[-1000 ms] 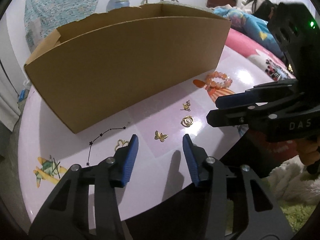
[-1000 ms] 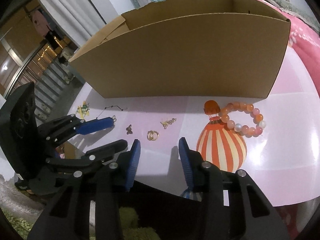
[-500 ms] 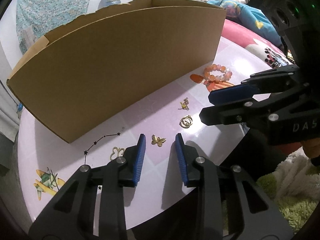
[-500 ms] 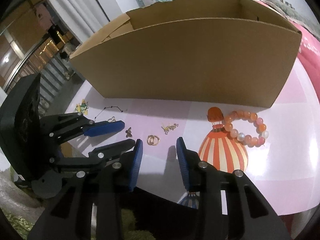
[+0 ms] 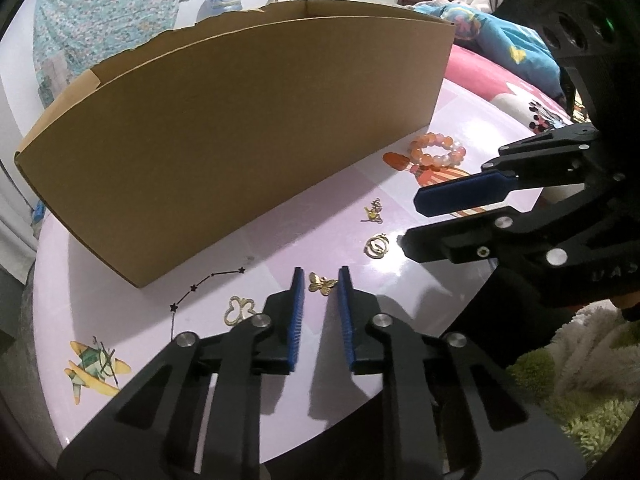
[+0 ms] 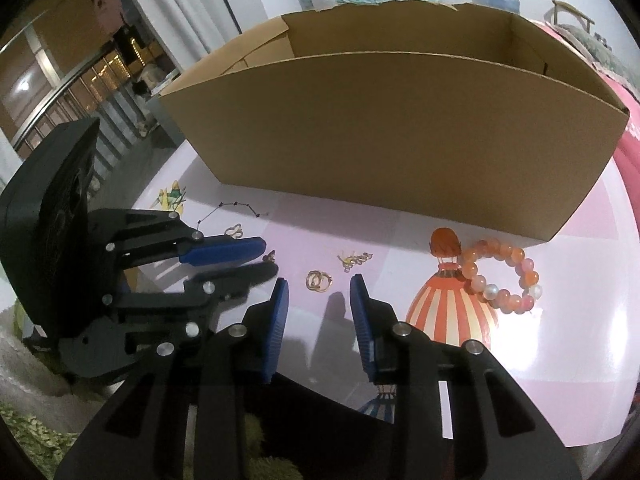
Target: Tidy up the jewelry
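On the pink table [image 5: 120, 272], a small gold butterfly charm [image 5: 322, 283] lies between the tips of my left gripper [image 5: 320, 280]. Its jaws are closing, with thin gaps still showing on both sides. My right gripper [image 6: 319, 283] frames a gold double ring [image 6: 319, 280] just beyond its tips; its jaws are closing too and do not touch the ring. From the left wrist view, the right gripper [image 5: 412, 222] hovers beside that ring [image 5: 377, 245]. Also on the table are a gold chain charm [image 6: 354, 259], an outline butterfly pendant [image 5: 239, 310] and an orange bead bracelet [image 6: 500, 276].
A tall open cardboard box [image 6: 392, 140] stands right behind the jewelry and spans the table. The table's front edge runs just under both grippers, with a green shaggy rug [image 5: 580, 380] below. A bed with bright covers [image 5: 500, 60] lies at the back right.
The left jaws have narrowed a lot and now flank the gold butterfly. The right jaws have narrowed a little, and the gold double ring now sits squarely between its tips.
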`<state>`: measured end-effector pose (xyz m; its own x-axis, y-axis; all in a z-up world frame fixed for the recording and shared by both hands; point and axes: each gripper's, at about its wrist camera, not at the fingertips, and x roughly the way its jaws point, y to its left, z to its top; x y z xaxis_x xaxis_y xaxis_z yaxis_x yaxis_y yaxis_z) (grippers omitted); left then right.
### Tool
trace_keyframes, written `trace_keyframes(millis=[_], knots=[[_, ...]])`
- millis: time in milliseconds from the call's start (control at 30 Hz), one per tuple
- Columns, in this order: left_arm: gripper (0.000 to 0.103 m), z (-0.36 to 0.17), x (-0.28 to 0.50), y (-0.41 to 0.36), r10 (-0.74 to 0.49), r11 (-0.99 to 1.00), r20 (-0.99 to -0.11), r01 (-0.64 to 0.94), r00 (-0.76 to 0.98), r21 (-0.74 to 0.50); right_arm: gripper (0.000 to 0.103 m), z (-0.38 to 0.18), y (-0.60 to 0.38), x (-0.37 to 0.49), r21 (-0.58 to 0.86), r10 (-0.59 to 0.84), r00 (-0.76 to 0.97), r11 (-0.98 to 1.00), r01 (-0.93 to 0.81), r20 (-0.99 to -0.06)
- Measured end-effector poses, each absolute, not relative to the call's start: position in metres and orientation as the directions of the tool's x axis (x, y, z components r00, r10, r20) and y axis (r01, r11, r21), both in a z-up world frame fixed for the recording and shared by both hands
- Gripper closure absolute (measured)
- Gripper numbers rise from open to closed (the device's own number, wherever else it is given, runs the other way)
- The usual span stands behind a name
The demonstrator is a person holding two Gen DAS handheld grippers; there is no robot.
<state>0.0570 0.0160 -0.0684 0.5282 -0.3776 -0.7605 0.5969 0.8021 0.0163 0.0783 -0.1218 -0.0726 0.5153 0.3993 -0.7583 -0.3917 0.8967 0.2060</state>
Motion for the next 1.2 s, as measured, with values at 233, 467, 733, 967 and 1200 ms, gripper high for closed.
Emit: trace_keyframes(millis=[233, 467, 733, 967, 1200], knots=[[0.095, -0.069, 0.058, 0.02, -0.38, 0.803, -0.754, 0.595, 0.536, 0.019, 0.072, -0.073, -0.12, 0.081, 0.208, 0.392, 0.519, 0.902, -0.377, -0.76], [0.095, -0.068, 0.057, 0.022, -0.379, 0.806, -0.749, 0.592, 0.543, 0.021, 0.071, -0.072, -0.122, 0.083, 0.211, 0.391, 0.524, 0.905, -0.37, -0.757], [0.103, -0.066, 0.056, 0.027, -0.387, 0.81, -0.747, 0.587, 0.541, 0.005, 0.071, -0.071, -0.123, 0.083, 0.215, 0.393, 0.524, 0.904, -0.369, -0.756], [0.101, -0.056, 0.05, 0.033, -0.407, 0.81, -0.724, 0.586, 0.557, -0.005, 0.071, -0.07, -0.123, 0.083, 0.223, 0.397, 0.525, 0.904, -0.364, -0.753], [0.093, -0.056, 0.047, 0.053, -0.346, 0.85, -0.73, 0.526, 0.59, 0.023, 0.071, -0.071, -0.113, 0.081, 0.217, 0.413, 0.505, 0.89, -0.402, -0.758]])
